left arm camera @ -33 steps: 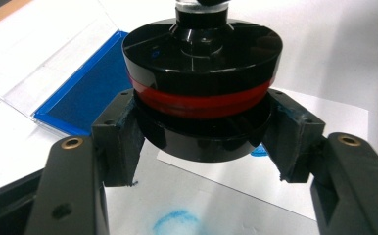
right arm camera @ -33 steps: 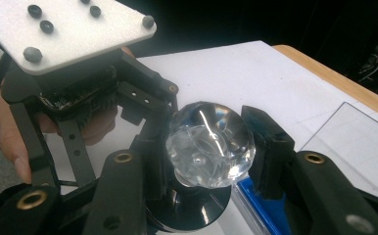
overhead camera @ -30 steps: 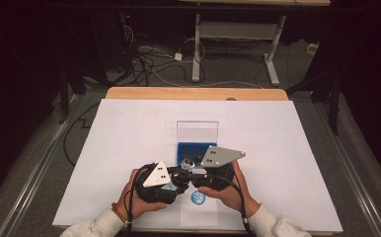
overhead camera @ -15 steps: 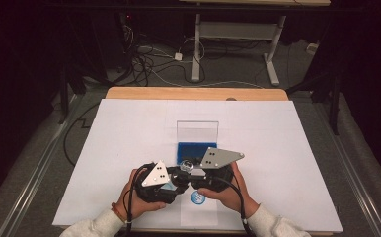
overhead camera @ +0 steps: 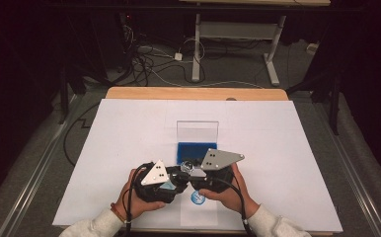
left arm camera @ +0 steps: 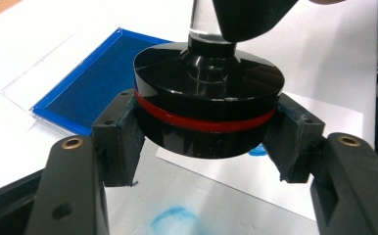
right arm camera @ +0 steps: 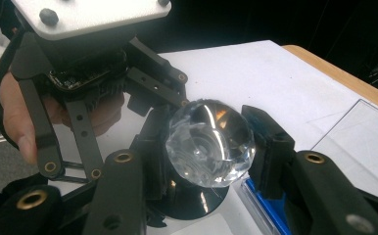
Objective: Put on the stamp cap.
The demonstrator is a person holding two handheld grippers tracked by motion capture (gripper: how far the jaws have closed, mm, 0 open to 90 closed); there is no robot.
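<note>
Between the jaws of the left gripper sits the round black base of a stamp, a red band running around its side; both pads press on that base, so the gripper is clamped on it and holds it just above the paper. From the top of the base rises a clear neck, which ends in a faceted crystal knob. The right gripper is closed on that knob, one pad on each side of it, with the left gripper's linkage just behind and the person's left hand farther back. In the high view both grippers meet at the near edge of the counter, the left gripper and right gripper tip to tip, each under its grey plate, a hand around each.

Directly below the stamp lies a small sheet of paper with blue round prints on it: one print close under the left gripper, another partly hidden behind the base. In the high view a print shows just on the near side of the grippers.

Just beyond the grippers stands an open clear case, its lid upright. Its tray holds a blue ink pad that covers the whole floor of the tray. The case lies to the left of the stamp in the left gripper view, near but apart from it.
</note>
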